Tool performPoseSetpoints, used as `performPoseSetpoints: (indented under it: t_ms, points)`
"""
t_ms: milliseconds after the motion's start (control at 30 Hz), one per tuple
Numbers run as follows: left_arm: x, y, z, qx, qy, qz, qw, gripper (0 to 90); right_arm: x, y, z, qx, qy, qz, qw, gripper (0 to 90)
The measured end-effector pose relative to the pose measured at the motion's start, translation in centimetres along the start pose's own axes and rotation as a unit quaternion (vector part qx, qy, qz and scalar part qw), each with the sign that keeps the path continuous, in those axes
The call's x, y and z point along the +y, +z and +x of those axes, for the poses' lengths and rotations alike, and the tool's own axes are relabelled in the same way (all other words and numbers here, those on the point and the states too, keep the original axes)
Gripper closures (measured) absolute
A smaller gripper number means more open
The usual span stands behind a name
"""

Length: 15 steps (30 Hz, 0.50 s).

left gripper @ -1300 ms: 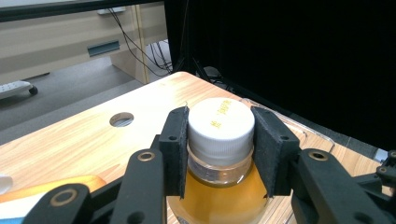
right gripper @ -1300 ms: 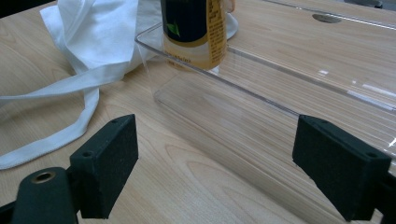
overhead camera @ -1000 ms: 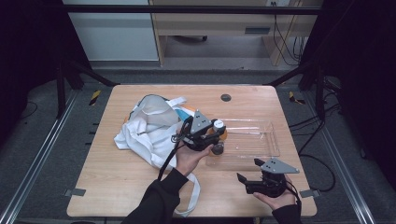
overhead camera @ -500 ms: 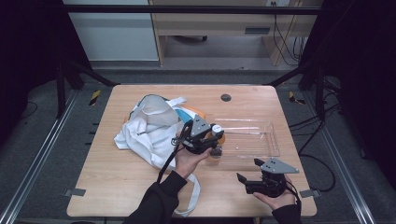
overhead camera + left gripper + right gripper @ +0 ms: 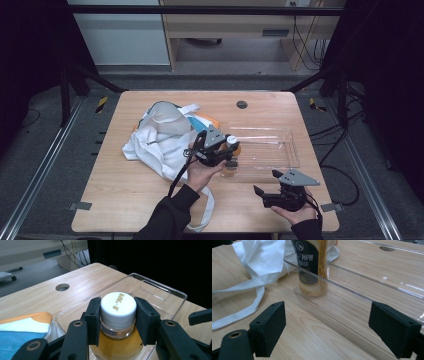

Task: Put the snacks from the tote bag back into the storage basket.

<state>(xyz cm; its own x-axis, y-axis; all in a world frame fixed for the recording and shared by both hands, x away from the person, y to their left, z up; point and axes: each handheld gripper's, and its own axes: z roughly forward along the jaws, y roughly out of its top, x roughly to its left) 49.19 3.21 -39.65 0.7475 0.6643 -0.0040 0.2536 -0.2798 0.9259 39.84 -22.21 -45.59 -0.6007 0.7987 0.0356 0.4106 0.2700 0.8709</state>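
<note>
Clear plastic tray (image 5: 280, 150) — on the wooden table (image 5: 125, 200), right of centre; one bottle (image 5: 117, 340) of amber liquid stands upright in its near left corner, the remainder of the tray bare.

Bottle — white screw cap (image 5: 118, 306) with gold lettering, dark label; its base rests on the tray floor in the right gripper view (image 5: 312, 277), where its top is cut off by the frame edge.

Left gripper (image 5: 117, 315) — both pads pressed against the sides of the cap, clamped on the bottle.

Right gripper (image 5: 327, 332) — jaws spread wide, nothing between them; it rests low just outside the tray's near wall.

White cloth bag (image 5: 160, 140) — lies crumpled left of the tray, mouth open; something orange and blue shows at its edge, contents otherwise hard to make out.
</note>
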Motion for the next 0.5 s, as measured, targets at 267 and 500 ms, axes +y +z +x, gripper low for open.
performPoseSetpoints:
  t_ms: [267, 500]
  points:
    - [-0.13, 0.23, -0.38, 0.002, 0.004, -0.005, 1.0000, 58.8, -0.04, 0.04, -0.07, -0.003, 0.002, 0.002, 1.0000, 14.6]
    - [-0.08, 0.18, -0.42, 0.003, 0.008, -0.002, 1.0000, 58.4, -0.07, 0.03, -0.18, -0.008, 0.002, 0.002, 1.0000, 14.6]
